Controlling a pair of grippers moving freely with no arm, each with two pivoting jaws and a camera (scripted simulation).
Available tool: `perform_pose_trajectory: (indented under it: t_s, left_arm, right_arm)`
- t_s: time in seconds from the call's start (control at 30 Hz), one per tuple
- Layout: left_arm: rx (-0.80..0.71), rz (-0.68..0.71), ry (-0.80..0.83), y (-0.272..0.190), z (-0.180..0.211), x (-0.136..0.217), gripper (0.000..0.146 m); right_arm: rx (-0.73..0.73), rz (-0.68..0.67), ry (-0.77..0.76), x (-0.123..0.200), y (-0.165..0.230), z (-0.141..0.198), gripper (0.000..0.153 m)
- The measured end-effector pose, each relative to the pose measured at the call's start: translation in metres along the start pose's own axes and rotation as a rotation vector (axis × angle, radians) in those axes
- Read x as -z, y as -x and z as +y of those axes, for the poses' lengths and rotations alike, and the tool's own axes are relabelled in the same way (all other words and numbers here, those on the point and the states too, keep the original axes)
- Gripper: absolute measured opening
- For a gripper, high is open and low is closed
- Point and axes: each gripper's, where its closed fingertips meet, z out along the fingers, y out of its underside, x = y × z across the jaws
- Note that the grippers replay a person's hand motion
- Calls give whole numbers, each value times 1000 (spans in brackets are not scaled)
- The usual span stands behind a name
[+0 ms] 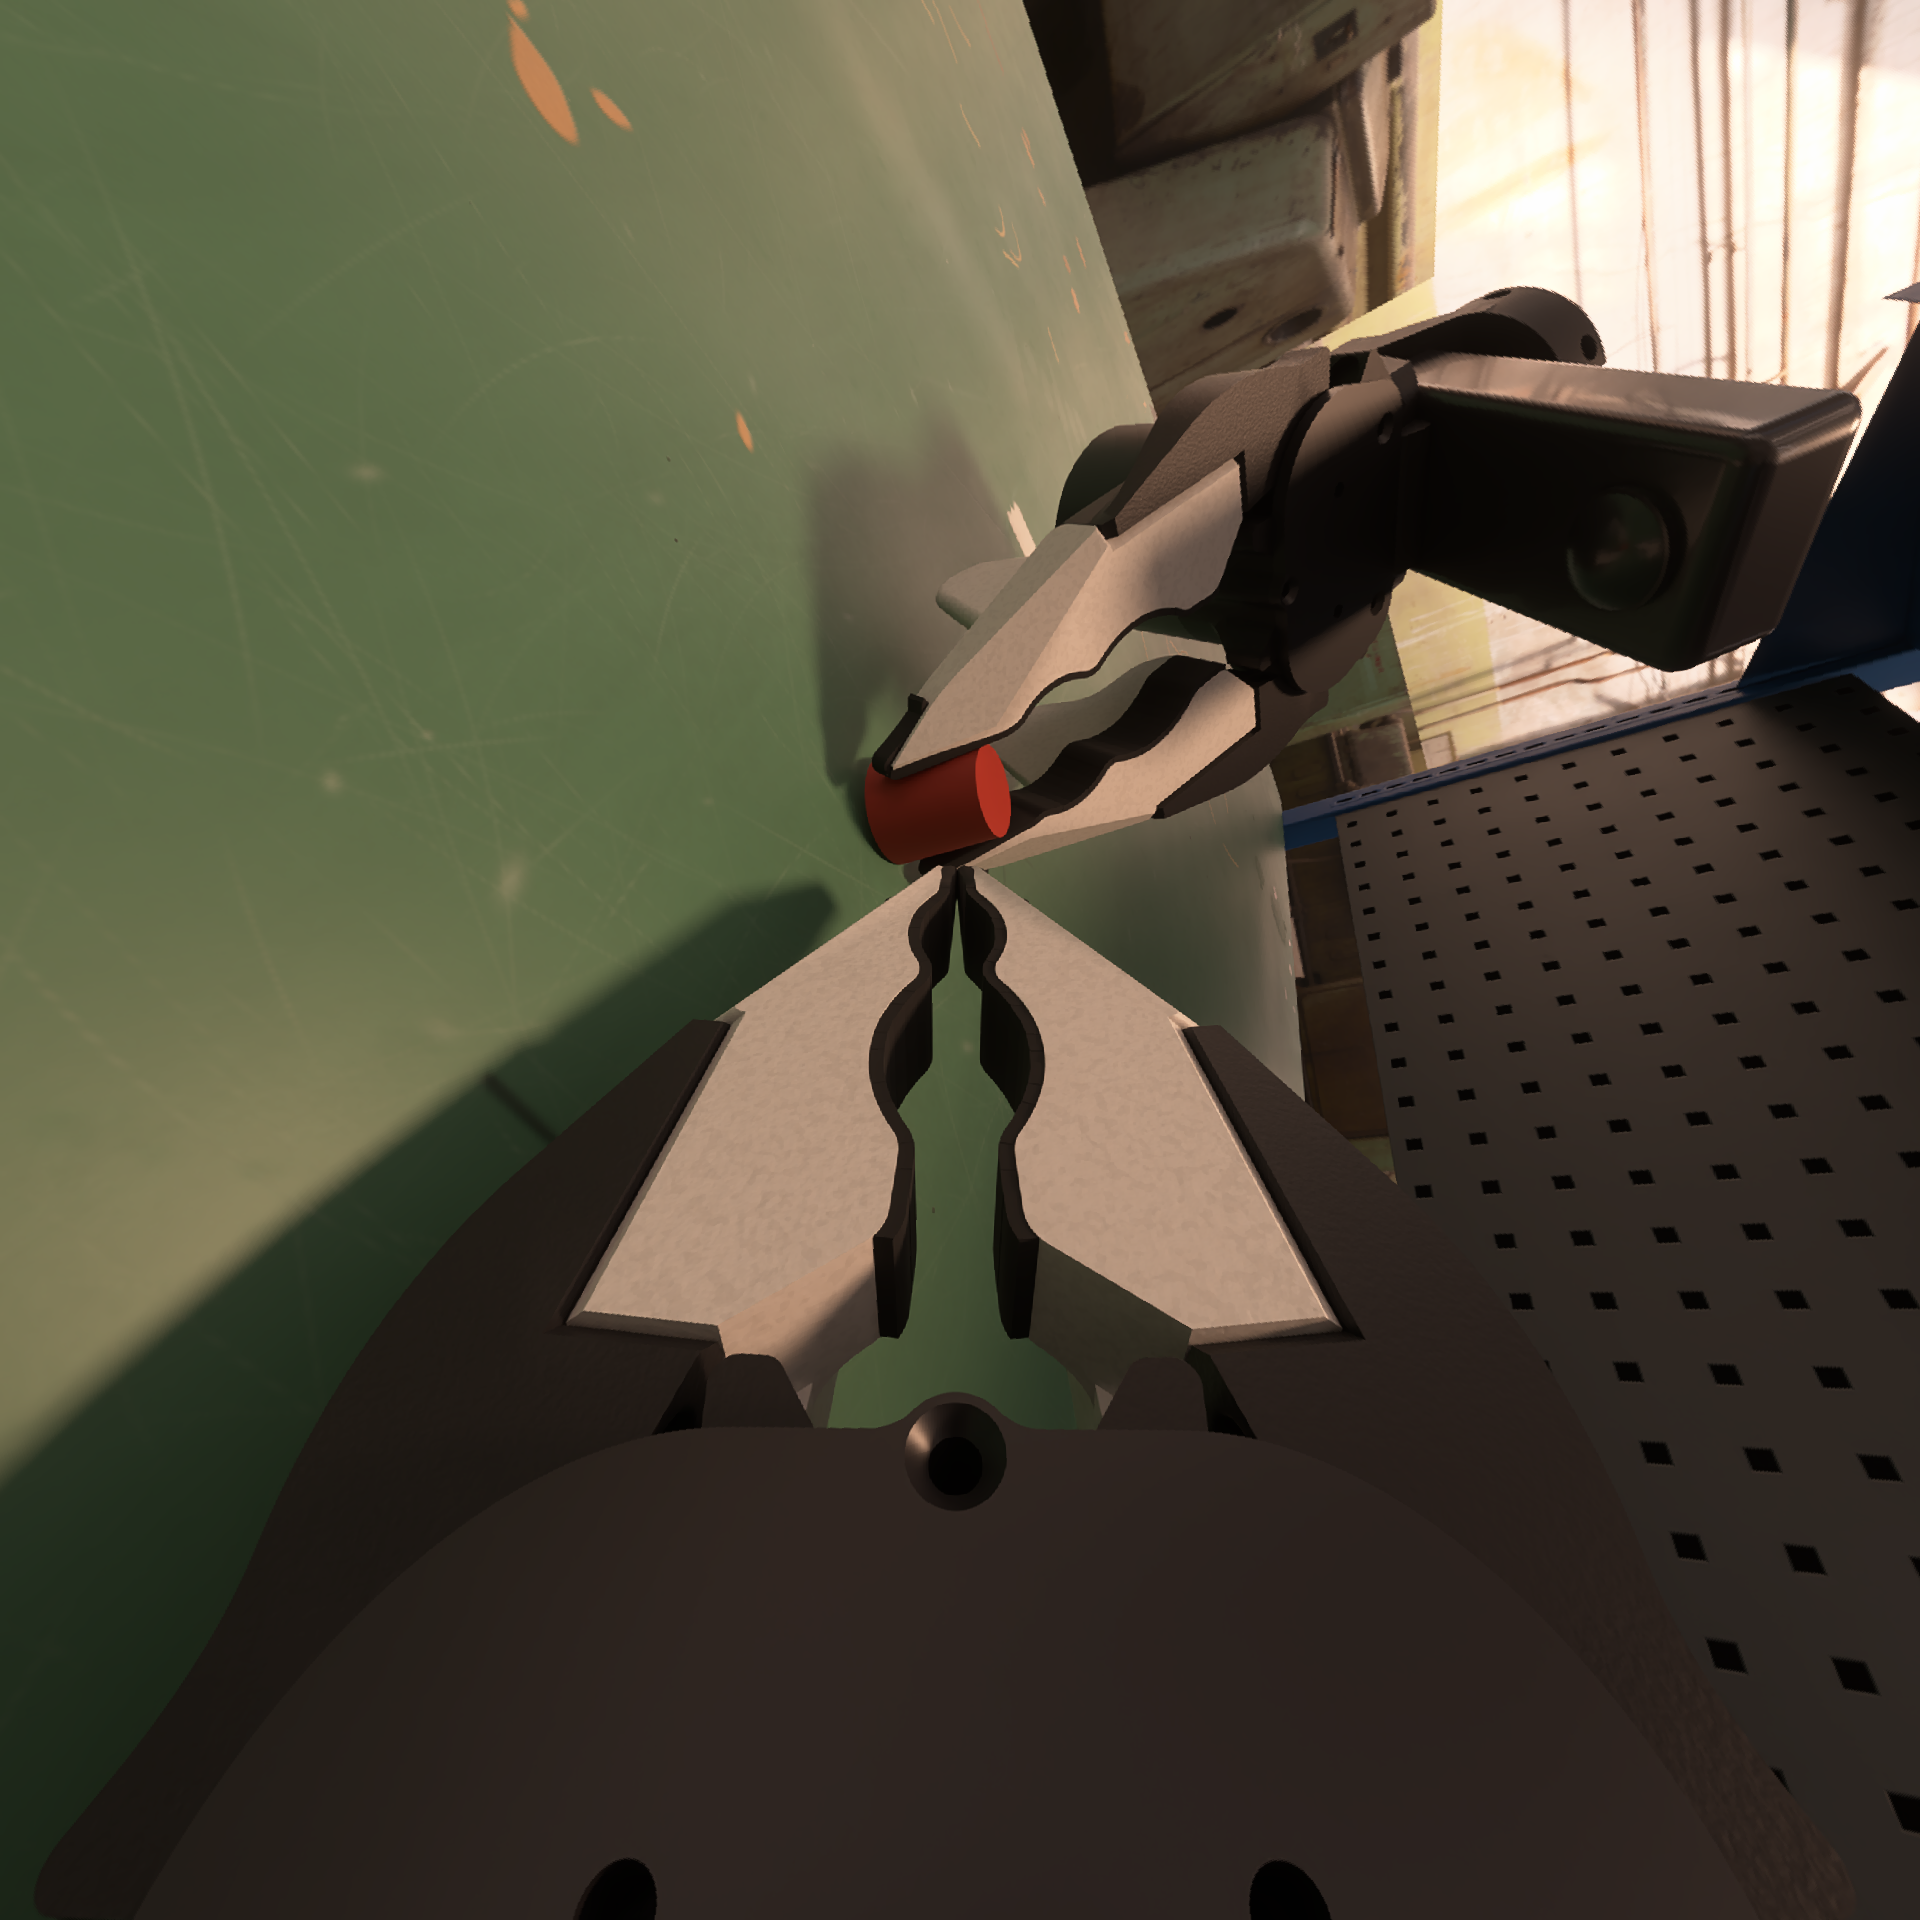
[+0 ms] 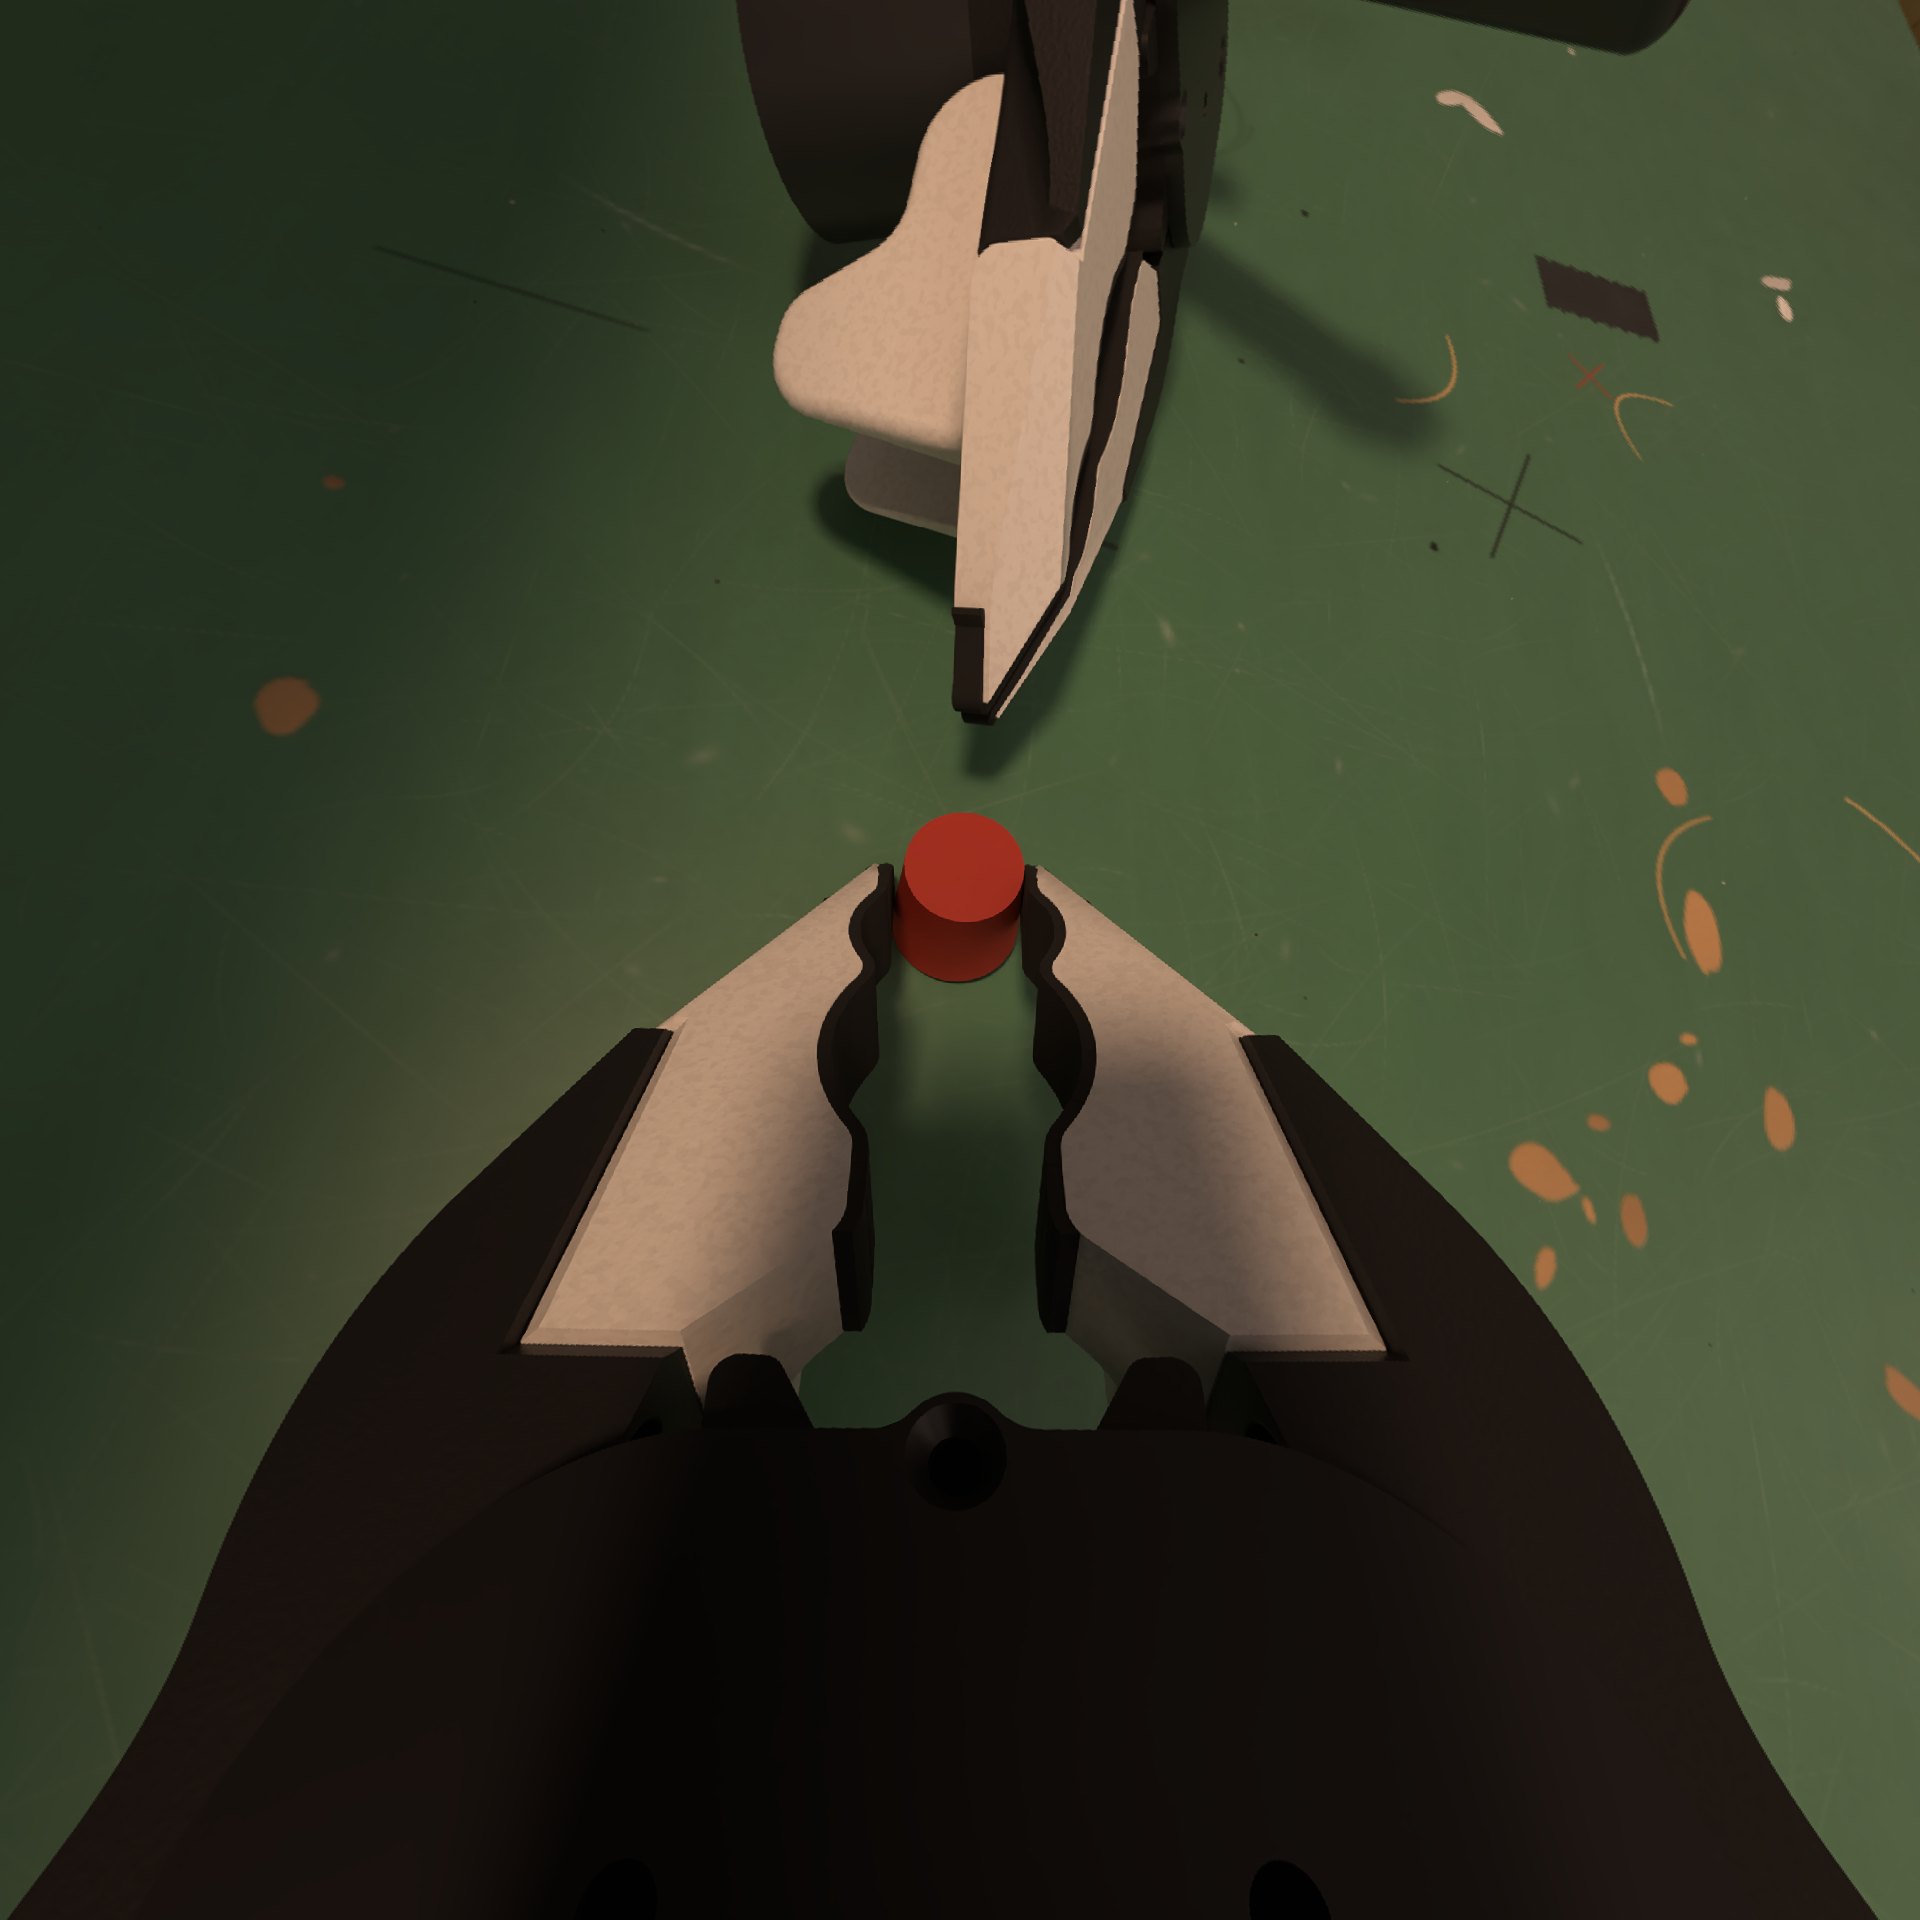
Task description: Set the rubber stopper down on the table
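Desk (image 2: 416, 520): green, scratched, flecked with orange paint; it fills the field under both tools. A dark perforated panel (image 1: 1662, 1143) with a blue edge stands off to the right of the left hand-held gripper.

Right hand-held gripper (image 2: 958, 883): fingers partly closed, pinching the rubber stopper (image 2: 958, 899) right at the tips, one pad on each side. Stopper is red, short, slightly tapered. Its long axis runs crosswise to the fingers. Seen from the left wrist view, one end face looks to sit at or very near the desk surface; contact itself cannot be confirmed from either view.

Left hand-held gripper (image 1: 956, 878): fingers pressed together, nothing between them. Its tips sit just beside the stopper (image 1: 935, 816), apart from it; in the right wrist view a clear gap of desk shows between them.

Key relation: the stopper lies dead ahead of the right tool, at the fingertips, so the right one is the nearer and the only one holding.

Judgement: placement nearly complete. What remains is to spread the right fingers evenly, then draw straight back. Risk: a pad dragging on the rubber and tipping it.
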Motion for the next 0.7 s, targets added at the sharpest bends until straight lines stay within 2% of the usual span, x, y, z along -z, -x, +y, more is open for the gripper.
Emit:
perform_pose_trajectory:
  t_s: [0.7]
  left_arm:
    - [15, -36, -39, 1, 0, -2, 0]
  right_arm:
    - [-27, 56, 12, 1, -4, 1, 24]
